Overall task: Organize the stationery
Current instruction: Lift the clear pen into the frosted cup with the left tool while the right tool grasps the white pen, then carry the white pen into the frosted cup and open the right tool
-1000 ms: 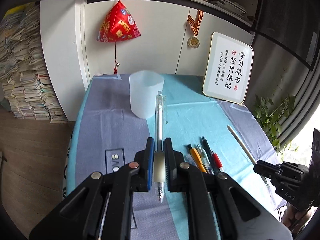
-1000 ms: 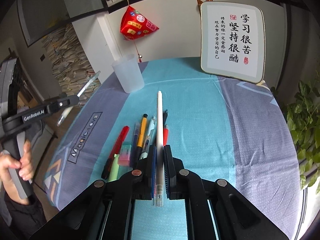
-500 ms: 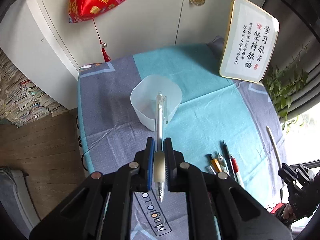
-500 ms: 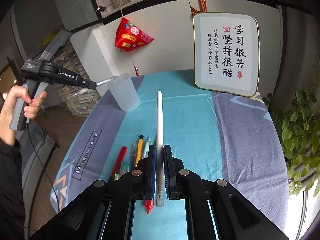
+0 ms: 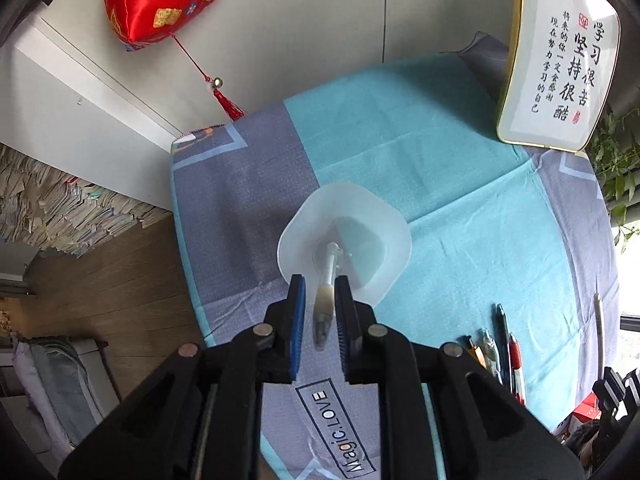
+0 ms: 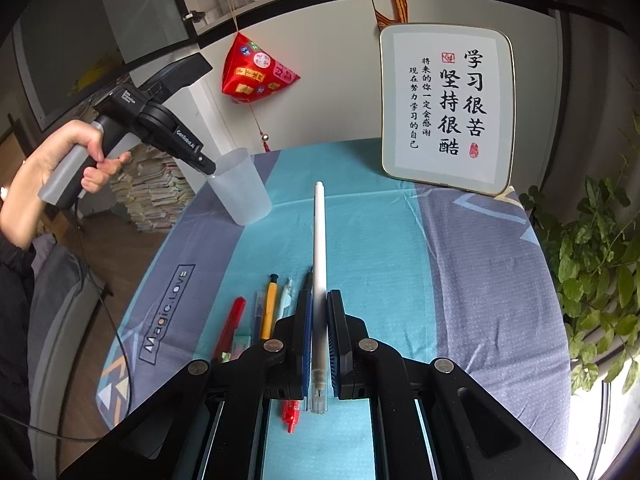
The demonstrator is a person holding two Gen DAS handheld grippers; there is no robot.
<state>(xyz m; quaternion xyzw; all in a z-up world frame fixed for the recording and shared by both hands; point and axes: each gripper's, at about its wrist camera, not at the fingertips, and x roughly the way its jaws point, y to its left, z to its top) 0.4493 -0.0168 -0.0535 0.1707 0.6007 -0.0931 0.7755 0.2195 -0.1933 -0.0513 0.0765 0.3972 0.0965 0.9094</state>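
Two claws: both are carrying a pen, and the left one is the one acting.
Left claw (image 5: 320, 312): it is pointing steeply down over the cup, and its jaws have just been opening. The clear pen is between them with a gap showing on each side, so the pads are no longer pressing it.
Clear pen (image 5: 326, 300): its long axis is running straight out from the left claw into the cup mouth. Its far end is already lying inside the cup, and its near tip is hanging back between the jaws.
Cup (image 5: 380, 276): the translucent cup is standing upright on the tabletop (image 5: 440, 168), directly below and just ahead of the left claw. It is the nearer claw by far; in the right wrist view its tip is sitting right at the rim.
Right claw (image 6: 319, 336): its jaws are clamping a long white pen (image 6: 319, 248), which is pointing forward along the fingers, held above the tabletop.
Cup from right claw: it is standing ahead and to the left, well apart.
Loose pens (image 6: 272, 308): they are lying side by side on the tabletop just below and left of the right claw, roughly parallel to the white pen.
Judgement: the drop is turning on the clear pen staying lined up with the cup opening as the jaws are parting.
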